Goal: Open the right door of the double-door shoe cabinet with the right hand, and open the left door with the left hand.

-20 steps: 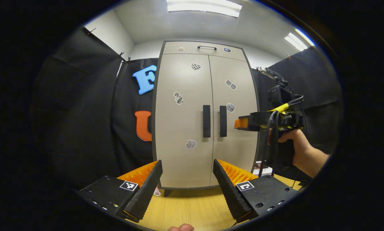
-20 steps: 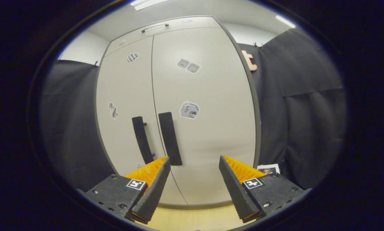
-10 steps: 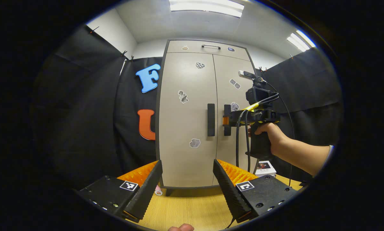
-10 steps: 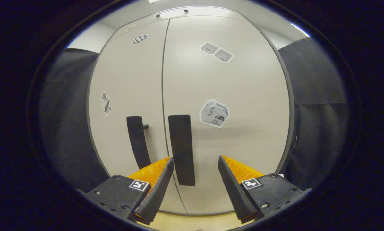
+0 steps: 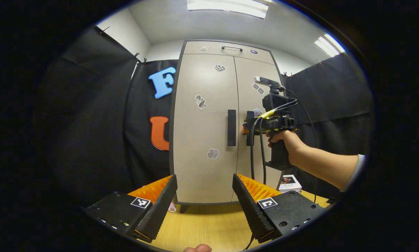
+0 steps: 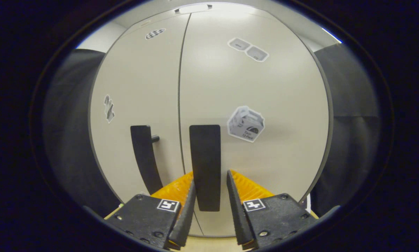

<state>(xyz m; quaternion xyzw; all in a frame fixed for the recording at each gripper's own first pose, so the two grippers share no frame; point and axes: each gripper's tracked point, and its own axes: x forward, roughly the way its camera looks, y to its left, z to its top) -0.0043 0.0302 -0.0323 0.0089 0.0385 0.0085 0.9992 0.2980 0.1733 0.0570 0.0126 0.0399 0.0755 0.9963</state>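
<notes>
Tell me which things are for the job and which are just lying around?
For the job:
cabinet
right door handle
left door handle
right gripper
left gripper

Just lying around:
small box on the floor
stickers on the doors

sticker text: a box-shaped sticker (image 6: 246, 124) on the right door (image 6: 265, 87) carries small print, too blurred to read
gripper tags: black-and-white square markers (image 6: 254, 204), no letters
other stickers: no legible words
</notes>
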